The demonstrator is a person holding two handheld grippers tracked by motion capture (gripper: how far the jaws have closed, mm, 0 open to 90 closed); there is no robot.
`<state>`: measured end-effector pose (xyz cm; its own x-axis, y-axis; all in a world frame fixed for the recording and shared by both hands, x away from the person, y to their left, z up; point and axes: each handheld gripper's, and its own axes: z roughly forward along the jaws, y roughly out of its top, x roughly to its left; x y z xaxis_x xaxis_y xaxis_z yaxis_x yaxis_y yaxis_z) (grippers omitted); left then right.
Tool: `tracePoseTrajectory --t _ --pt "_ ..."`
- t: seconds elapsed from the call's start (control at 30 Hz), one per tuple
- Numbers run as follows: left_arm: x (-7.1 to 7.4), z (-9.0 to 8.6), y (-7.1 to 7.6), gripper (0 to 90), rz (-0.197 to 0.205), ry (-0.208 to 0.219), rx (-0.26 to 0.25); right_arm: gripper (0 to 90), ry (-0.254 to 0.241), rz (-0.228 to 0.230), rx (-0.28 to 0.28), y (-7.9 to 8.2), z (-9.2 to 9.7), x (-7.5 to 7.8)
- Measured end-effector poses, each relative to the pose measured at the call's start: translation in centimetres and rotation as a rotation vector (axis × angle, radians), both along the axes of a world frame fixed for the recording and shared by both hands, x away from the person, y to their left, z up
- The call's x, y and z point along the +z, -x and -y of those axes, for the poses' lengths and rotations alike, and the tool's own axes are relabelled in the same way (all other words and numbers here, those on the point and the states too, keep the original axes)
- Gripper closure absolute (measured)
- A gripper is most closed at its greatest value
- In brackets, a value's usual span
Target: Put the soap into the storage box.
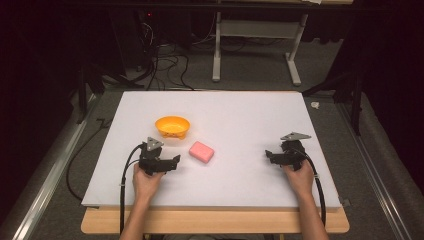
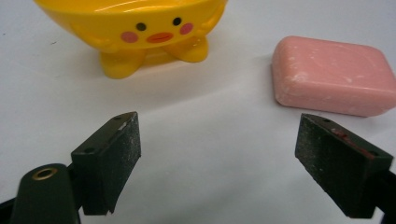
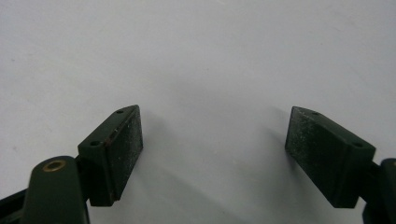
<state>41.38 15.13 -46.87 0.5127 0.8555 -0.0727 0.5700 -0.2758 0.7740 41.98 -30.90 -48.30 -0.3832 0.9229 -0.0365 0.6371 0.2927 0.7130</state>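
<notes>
A yellow bowl with a chick face stands on small feet on the white board. A pink soap bar lies just right of it and nearer me. My left gripper rests on the board a little left of the soap, open and empty. In the left gripper view the bowl is ahead at the upper left and the soap at the upper right, both beyond the left gripper. My right gripper sits open on bare board at the right, with nothing between the right gripper's jaws.
The white board lies on a wooden table whose front edge shows below my hands. Cables and a grey metal table frame stand on the dark floor behind. Rails run along both sides.
</notes>
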Motion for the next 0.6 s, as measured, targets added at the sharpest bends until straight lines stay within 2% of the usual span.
tracePoseTrajectory --t 0.23,0.6 --pt "0.3 1.4 0.6 15.0 0.008 0.000 -0.031 19.6 0.000 0.001 -0.001 0.0 0.0 0.0" --pt "0.4 4.3 0.9 14.6 0.005 -0.028 -0.104 19.6 0.001 0.002 -0.001 0.0 0.0 0.0"
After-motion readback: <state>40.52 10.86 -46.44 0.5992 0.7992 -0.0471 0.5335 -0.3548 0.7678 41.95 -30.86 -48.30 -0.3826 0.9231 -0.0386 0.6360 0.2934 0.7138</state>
